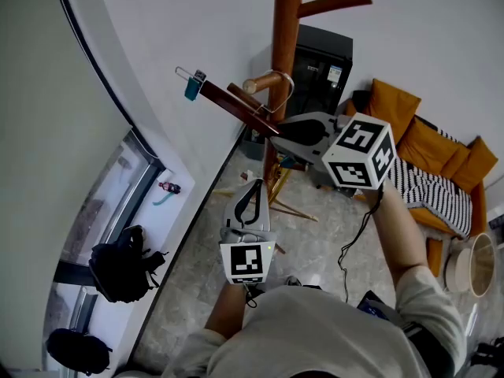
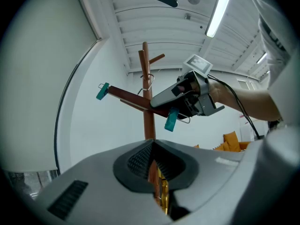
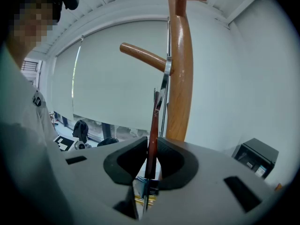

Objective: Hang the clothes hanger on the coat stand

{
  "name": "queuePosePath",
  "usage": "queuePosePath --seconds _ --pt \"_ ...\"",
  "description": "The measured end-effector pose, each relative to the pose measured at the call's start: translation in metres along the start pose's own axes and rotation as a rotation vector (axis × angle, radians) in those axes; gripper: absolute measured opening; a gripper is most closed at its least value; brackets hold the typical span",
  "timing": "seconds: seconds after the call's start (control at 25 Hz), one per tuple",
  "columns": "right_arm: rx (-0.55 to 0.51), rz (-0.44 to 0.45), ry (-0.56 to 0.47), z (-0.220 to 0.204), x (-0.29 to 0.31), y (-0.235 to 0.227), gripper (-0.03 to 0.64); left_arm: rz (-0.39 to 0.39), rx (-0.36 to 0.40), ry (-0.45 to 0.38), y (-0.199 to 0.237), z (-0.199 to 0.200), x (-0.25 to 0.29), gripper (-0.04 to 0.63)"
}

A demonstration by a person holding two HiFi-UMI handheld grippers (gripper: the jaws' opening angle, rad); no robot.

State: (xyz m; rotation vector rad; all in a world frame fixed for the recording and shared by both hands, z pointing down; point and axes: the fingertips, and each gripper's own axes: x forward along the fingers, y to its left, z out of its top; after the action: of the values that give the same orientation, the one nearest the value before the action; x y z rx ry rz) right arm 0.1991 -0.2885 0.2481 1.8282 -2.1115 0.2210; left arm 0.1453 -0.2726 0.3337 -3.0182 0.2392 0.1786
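Right claw [image 3: 150,159] grips the wooden arm of the clothes hanger [image 1: 230,98], jaws only slightly apart; the hanger's metal hook [image 1: 285,93] loops over a peg [image 1: 262,83] of the coat stand [image 1: 286,22]; a teal clip [image 1: 191,87] tips its far end; left claw [image 2: 152,149] sits lower, jaws together, empty.

The clothes hanger [image 1: 233,101] is hanging by its hook from a peg [image 1: 260,83] of the coat stand [image 1: 285,22]. The right claw [image 1: 277,129] is closing on its bar in front of the post, and the left claw [image 1: 250,201] is hovering apart, nearer the person. A cabinet [image 1: 321,63] is standing behind the stand, with a sofa [image 1: 429,152] to its right.
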Motion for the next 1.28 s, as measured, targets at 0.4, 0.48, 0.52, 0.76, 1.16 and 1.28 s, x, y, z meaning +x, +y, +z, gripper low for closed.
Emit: queuePosePath --seconds 0.4,0.48,0.52,0.76,1.16,1.28 --pt "-0.058 -0.068 -0.114 0.008 -0.022 -0.010 0.064 -0.002 0.018 0.018 -0.014 0.000 -0.002 0.009" --pt "-0.055 -0.090 -0.161 0.015 -0.035 -0.014 0.082 -0.004 0.027 0.020 -0.019 0.003 -0.002 0.009" --pt "-0.053 -0.098 -0.185 0.018 -0.040 -0.016 0.093 -0.006 0.031 0.021 -0.021 0.004 -0.002 0.009" --pt "-0.052 -0.125 -0.330 0.031 -0.075 -0.021 0.131 -0.020 0.052 0.032 -0.041 0.004 0.000 0.009" --pt "-0.070 -0.095 -0.504 0.049 -0.132 -0.030 0.155 0.008 0.078 0.048 -0.067 0.010 0.008 0.009" --pt "-0.072 -0.085 -0.569 0.050 -0.157 -0.029 0.153 0.048 0.073 0.038 -0.073 0.014 0.005 0.009"
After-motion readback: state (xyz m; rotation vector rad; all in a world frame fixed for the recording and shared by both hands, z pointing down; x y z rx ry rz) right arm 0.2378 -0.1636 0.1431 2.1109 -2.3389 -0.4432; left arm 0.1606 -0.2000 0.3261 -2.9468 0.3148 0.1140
